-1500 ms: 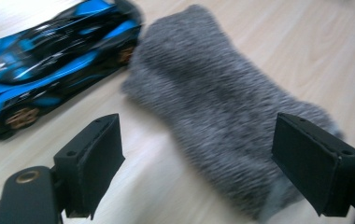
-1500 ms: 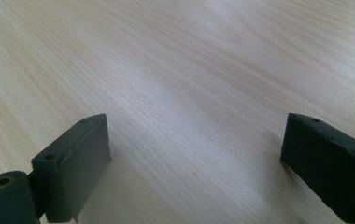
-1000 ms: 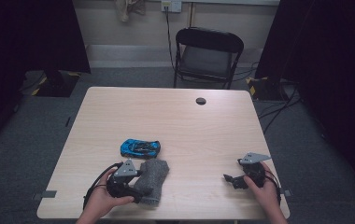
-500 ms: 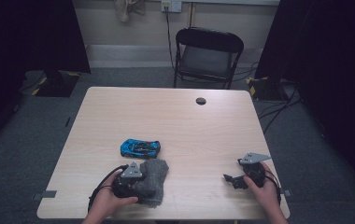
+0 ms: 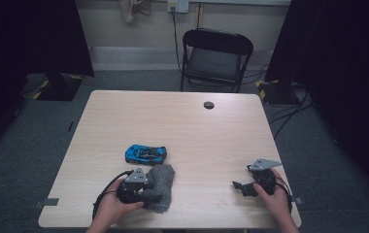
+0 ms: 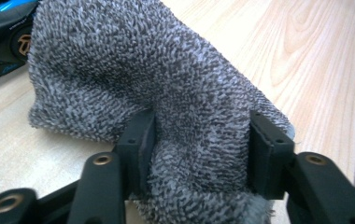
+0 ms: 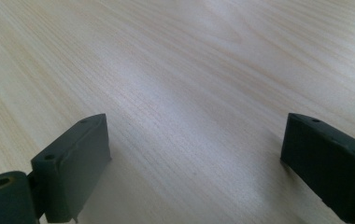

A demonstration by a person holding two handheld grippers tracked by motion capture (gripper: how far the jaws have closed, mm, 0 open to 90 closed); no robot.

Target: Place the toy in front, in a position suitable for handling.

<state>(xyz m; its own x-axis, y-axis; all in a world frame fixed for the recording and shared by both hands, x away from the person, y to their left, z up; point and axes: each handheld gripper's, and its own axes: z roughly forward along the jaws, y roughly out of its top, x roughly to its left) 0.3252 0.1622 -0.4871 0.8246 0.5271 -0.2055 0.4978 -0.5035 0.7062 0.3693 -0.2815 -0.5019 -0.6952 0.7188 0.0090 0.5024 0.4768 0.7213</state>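
A grey terry cloth point(image 5: 162, 183) lies bunched on the wooden table point(image 5: 197, 131) near its front left. My left gripper point(image 5: 145, 190) is pushed into the cloth's near end. In the left gripper view the cloth point(image 6: 166, 84) fills the gap between the two jaws of the left gripper point(image 6: 199, 135), which pinch a thick fold. Just beyond the cloth a blue toy car point(image 5: 145, 154) sits on the table; its wheel and side point(image 6: 3, 37) show at the upper left. My right gripper point(image 5: 237, 187) rests low at the front right, and in its own view the right gripper point(image 7: 194, 149) is open over bare wood.
A small black round disc point(image 5: 209, 105) sits near the table's far edge. A black folding chair point(image 5: 216, 53) stands behind the table. Dark curtains hang at both sides, and cables run over the grey floor at the right.
My left gripper has slid a little to the right, deeper into the grey cloth. The right gripper and the toy car have stayed where they were.
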